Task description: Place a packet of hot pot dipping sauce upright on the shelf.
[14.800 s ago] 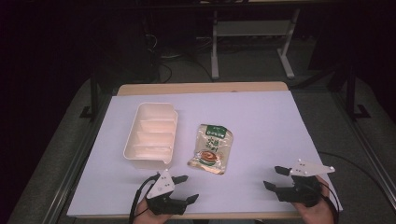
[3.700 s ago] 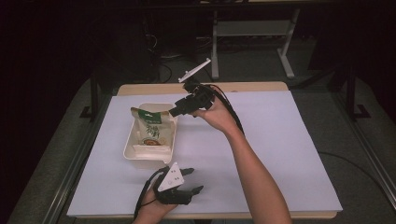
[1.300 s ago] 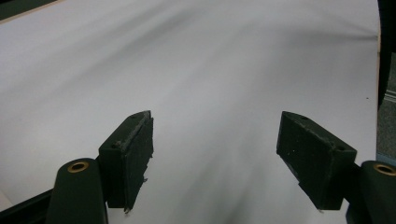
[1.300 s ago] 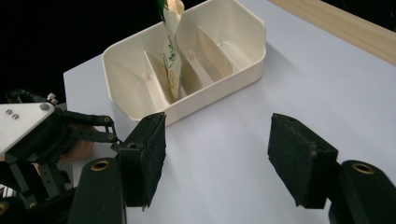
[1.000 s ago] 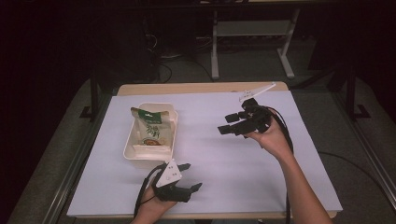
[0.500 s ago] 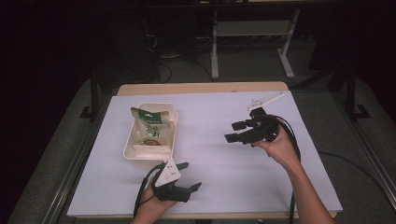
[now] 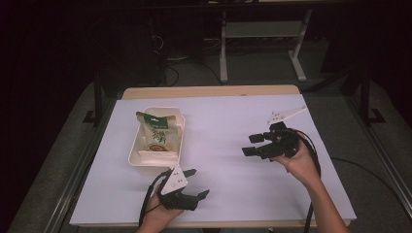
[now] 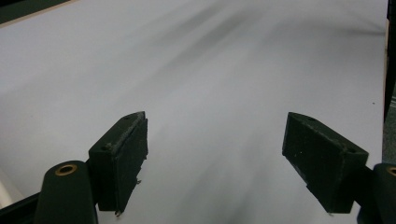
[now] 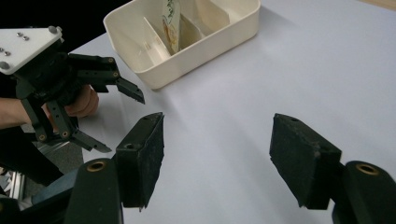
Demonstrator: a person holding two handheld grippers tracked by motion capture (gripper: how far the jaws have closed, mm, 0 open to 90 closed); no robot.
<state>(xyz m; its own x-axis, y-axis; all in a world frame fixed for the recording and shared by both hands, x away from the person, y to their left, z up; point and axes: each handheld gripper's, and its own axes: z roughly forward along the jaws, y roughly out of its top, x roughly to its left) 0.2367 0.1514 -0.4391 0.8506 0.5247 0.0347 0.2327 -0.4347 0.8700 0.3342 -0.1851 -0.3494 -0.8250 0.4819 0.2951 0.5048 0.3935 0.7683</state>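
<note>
Sitting on the white table (image 7: 233, 189) is a cream tray (image 7: 135, 150) with dividers inside. A snack packet (image 7: 156, 138) with a green top lies in the tray, leaning up against the far end. In the right gripper view the packet (image 9: 172, 21) stands on its edge between the dividers of the tray (image 9: 205, 39).

The left gripper (image 7: 193, 183) is low at the near edge of the table, just in front of the tray but not touching it. A hand (image 7: 155, 216) holds it from below. Its jaws are wide apart with nothing between them. In the left gripper view only bare white table (image 8: 210, 70) shows past the two black jaws.

The right gripper (image 7: 251, 144) is held up over the right side of the table, well apart from the tray. Its jaws point toward the tray, and they are wide apart and empty too. The right hand (image 7: 299, 162) grips it from behind. In the right gripper view the left gripper (image 9: 116, 116) shows near the tray's corner, also spread wide.
</note>
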